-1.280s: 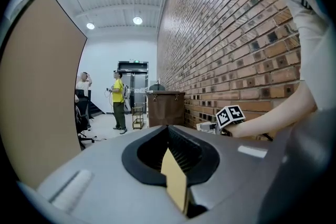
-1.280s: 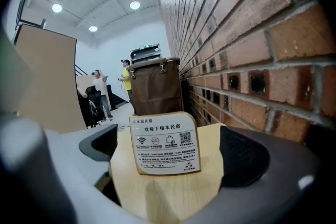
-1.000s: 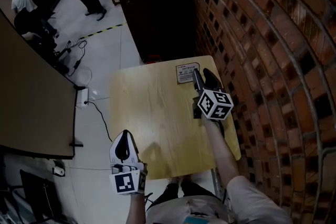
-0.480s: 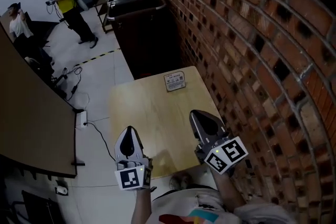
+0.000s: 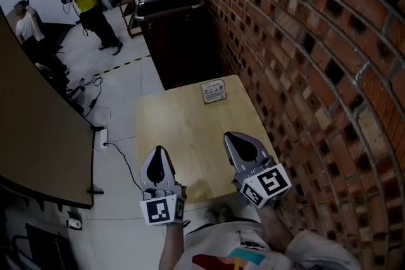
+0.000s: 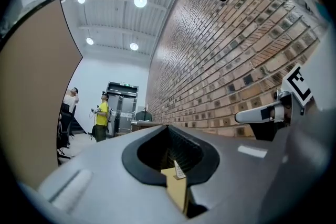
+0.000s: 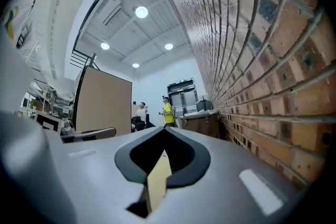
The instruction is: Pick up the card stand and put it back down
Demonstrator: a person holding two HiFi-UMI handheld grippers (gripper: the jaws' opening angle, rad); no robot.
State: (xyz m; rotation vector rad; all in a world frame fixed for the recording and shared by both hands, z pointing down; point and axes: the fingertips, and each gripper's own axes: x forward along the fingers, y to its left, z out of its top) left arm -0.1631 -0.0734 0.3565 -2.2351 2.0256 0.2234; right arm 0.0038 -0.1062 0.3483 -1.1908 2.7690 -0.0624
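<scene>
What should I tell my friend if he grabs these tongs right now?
Left tongs: shut, empty, over the near edge of the table.
Right tongs: shut, empty, also at the near end.
Card stand: sits at the far end of the table, and nothing touches it.
Done: a second ago the right tongs were at the card stand. They have pulled back, so the put-down looks finished.
Left: probably nothing. Just keep clear of the card stand.

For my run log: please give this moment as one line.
card stand: on table, far end, not held | left gripper: shut, empty | right gripper: shut, empty
</scene>
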